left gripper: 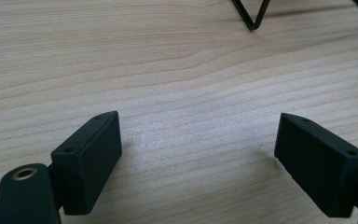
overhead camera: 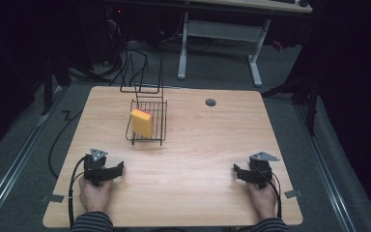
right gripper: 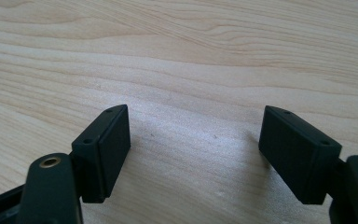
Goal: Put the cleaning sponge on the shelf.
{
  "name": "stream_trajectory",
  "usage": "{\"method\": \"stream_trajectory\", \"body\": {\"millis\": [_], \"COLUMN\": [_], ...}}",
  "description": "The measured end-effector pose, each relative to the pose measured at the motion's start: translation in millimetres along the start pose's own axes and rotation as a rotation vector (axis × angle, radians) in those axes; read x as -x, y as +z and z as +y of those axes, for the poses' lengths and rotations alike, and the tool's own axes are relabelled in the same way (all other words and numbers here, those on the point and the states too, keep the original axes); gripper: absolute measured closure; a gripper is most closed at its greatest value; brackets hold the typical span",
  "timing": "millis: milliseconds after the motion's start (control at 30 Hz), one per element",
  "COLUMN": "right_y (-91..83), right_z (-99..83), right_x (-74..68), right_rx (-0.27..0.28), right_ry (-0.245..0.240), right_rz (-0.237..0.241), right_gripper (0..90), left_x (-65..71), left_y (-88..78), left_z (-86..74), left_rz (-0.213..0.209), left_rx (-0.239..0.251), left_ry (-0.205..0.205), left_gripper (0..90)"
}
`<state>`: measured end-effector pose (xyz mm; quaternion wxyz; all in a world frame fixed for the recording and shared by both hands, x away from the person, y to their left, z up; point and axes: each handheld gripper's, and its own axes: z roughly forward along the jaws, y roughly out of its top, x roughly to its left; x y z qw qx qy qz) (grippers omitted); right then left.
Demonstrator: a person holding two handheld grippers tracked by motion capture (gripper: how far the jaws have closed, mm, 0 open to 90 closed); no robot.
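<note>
Both tools parked near the front edge of the wooden surface [overhead camera: 198, 145], nothing gripped.

We see the left tool [overhead camera: 118, 170] w/ jaws spread wide, empty, low over bare wood; right tool [overhead camera: 237, 172] same, wide open, empty, at the opposite side. Well ahead of the left tool, a black wire basket [overhead camera: 147, 126] stands on the surface w/ a yellow sponge [overhead camera: 142, 123] tilted up inside it. A small grey disc [overhead camera: 210, 102] sits toward the far edge.
</note>
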<state>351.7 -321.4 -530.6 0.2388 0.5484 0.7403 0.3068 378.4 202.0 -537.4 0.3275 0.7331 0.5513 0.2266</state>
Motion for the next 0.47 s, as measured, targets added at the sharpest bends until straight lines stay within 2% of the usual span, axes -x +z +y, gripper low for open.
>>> {"method": "stream_trajectory", "body": {"millis": [67, 467], "right_y": [0.0, 0.0], "right_z": [0.0, 0.0], "right_x": [0.0, 0.1], "right_rx": [0.0, 0.0], "right_ry": [0.001, 0.0], "right_rz": [0.0, 0.0], "right_gripper": [25.1, 25.1], "left_x": [2.1, 2.7], "left_y": [0.3, -0.2], "left_z": [0.2, -0.4], "left_rz": [0.007, 0.004], "left_rx": [-0.006, -0.004], "left_ry": [0.015, 0.012], "left_gripper": [15.0, 15.3]}}
